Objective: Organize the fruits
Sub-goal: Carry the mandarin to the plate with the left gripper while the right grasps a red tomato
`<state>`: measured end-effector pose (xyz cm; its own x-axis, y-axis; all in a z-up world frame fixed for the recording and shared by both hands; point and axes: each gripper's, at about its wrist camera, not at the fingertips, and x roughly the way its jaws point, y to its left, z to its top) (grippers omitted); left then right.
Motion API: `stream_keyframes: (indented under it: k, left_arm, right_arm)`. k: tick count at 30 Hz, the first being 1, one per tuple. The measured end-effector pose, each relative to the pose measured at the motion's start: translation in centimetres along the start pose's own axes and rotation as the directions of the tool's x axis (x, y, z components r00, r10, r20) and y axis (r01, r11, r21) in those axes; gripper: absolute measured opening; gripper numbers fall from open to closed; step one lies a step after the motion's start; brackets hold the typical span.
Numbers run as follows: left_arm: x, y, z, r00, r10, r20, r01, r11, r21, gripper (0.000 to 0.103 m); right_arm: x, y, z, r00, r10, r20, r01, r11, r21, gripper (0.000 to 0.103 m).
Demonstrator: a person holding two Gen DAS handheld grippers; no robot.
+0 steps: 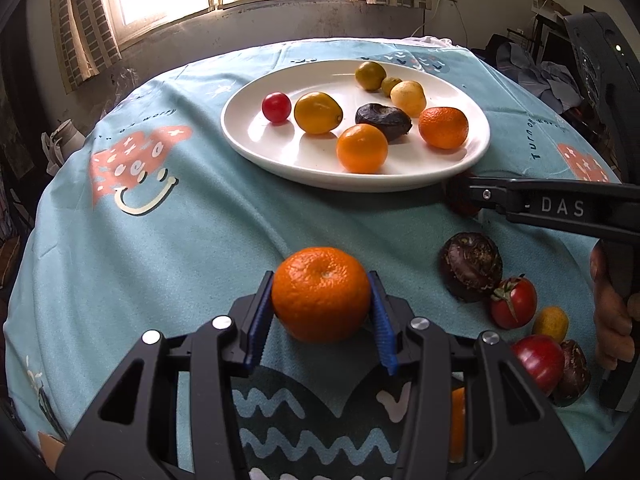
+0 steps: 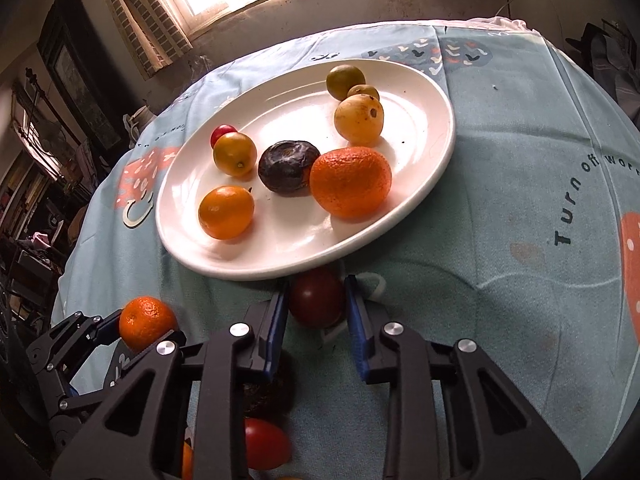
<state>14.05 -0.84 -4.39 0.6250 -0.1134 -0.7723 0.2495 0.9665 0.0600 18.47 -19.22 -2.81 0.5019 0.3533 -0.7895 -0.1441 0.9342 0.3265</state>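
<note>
Mandarin (image 1: 321,294), stem dimple facing up toward the lens, squat and slightly wider than tall, rind pebbled and bright orange. It sits on the teal printed tablecloth (image 1: 192,232), near side of the white plate (image 1: 256,148), pinched between the ribbed blue pads of the left gripper (image 1: 320,320). Right gripper (image 2: 317,316) is closed onto a dark red tomato (image 2: 317,300), smooth and glossy, lying just beside the plate's near rim; no clear long axis visible. Plate is oval glazed ceramic holding smooth yellow-orange round fruits and one wrinkled dark purple fruit (image 2: 289,168). Loose tomatoes and wrinkled dark fruits lie near the person's hand (image 1: 612,320).
</note>
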Motion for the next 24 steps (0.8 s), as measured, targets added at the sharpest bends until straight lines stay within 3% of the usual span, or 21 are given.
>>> stream_keyframes:
  k: [7, 14, 19, 24]
  left_arm:
    - [-0.5, 0.5, -0.2, 1.000, -0.019, 0.017, 0.020, 0.999, -0.029, 0.046]
    - [-4.4, 0.4, 0.2, 0.990, -0.001, 0.140, 0.007, 0.999, -0.042, 0.046]
    - [-5.6, 0.9, 4.1, 0.982, 0.018, 0.187, -0.008, 0.998, -0.057, 0.046]
    - [-3.3, 2.4, 8.5, 0.983, -0.008, 0.183, 0.032, 0.991, -0.128, 0.046]
  right_arm:
    - [-3.0, -1.2, -2.0, 0.997, 0.068, 0.023, -0.069, 0.997, 0.036, 0.027]
    - [-8.8, -2.2, -4.2, 0.980, 0.124, 0.154, -0.135, 0.989, 0.067, 0.027]
    - [-11.1, -1.5, -1.0, 0.965, 0.130, 0.229, -0.144, 0.989, 0.046, 0.027]
    - [-9.8, 0.0, 3.4, 0.963, 0.116, 0.243, -0.125, 0.992, 0.024, 0.027]
